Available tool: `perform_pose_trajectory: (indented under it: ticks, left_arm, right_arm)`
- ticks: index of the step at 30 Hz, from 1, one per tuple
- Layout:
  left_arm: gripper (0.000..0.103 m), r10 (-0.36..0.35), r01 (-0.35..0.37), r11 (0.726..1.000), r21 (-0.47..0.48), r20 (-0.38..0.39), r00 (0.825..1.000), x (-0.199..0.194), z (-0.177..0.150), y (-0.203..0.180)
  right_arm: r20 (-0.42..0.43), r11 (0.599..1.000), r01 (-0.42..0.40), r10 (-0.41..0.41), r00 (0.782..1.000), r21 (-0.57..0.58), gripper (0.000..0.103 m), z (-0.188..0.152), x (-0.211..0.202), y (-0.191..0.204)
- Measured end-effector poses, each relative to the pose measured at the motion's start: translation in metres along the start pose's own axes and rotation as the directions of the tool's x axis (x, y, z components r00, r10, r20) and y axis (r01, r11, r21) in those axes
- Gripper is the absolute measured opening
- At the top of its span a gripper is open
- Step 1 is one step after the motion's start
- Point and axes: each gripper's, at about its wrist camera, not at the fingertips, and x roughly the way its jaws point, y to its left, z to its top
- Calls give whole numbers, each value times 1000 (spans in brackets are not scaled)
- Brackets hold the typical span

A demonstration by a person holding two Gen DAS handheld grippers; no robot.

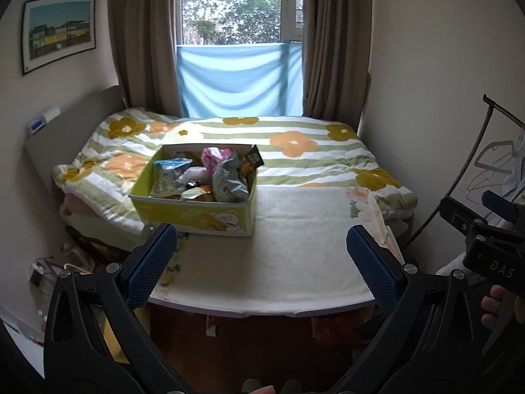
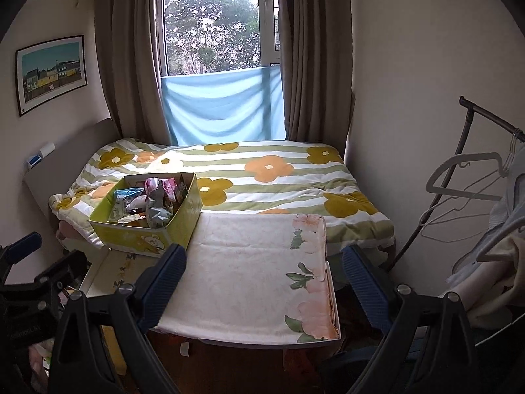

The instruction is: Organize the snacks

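Observation:
A yellow-green cardboard box (image 1: 197, 215) (image 2: 137, 236) with a bear print stands at the far left of a small table (image 1: 288, 262) (image 2: 249, 279) covered by a white cloth. Several snack packets (image 1: 226, 177) (image 2: 157, 203) fill it, among them pink, blue and grey ones. My left gripper (image 1: 262, 262) hangs open in front of the table's near edge, with nothing between its blue pads. My right gripper (image 2: 265, 282) is open too and empty, further right over the near edge. The box lies well beyond both.
Behind the table is a bed (image 1: 295, 151) (image 2: 279, 177) with a flowered, striped quilt, under a curtained window. A clothes rack (image 2: 475, 177) with hangers stands at the right. Clutter and cables (image 1: 49, 272) lie on the floor at the left.

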Motion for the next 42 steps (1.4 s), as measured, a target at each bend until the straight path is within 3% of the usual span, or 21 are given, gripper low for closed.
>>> perform_pose_trajectory:
  ticks: [6,17,42]
  left_arm:
    - [103,30,-30,1000,-10,41,999,-4,-1,31]
    - [103,22,-22,1000,-3,65,998,-7,-2,49]
    - [103,27,-28,999,15,81,996,-15,-9,53]
  right_arm:
    - [35,1000,24,-24,999,1,95,-7,-13,11]
    - [50,999,35,-35,998,-7,95,-9,-21,31]
    - [59,999,45,-44,997,-1,95,-6,-29,40]
